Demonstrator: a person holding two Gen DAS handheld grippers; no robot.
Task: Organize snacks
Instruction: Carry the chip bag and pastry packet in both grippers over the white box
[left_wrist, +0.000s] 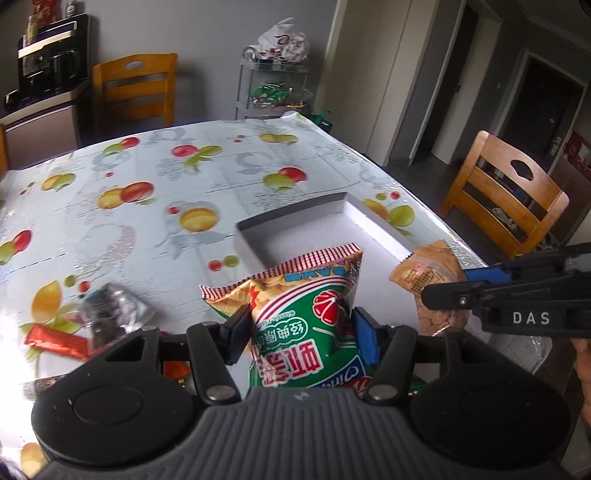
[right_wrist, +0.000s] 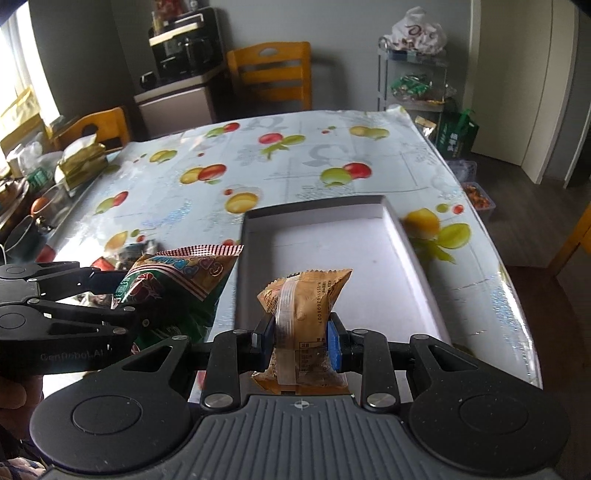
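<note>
Snacks in grip: two. We see the left gripper (left_wrist: 299, 332) clenched on one green chip bag (left_wrist: 306, 306), raised at the white tray's (left_wrist: 373, 225) near-left corner. Right gripper (right_wrist: 297, 339) clamps one tan pastry pack (right_wrist: 306, 325) over the tray's near edge. Tray interior is bare. Loose on the fruit-print tablecloth (left_wrist: 147, 177), left of the tray: one red bar (left_wrist: 55, 341), one clear wrapper (left_wrist: 110, 306).
</note>
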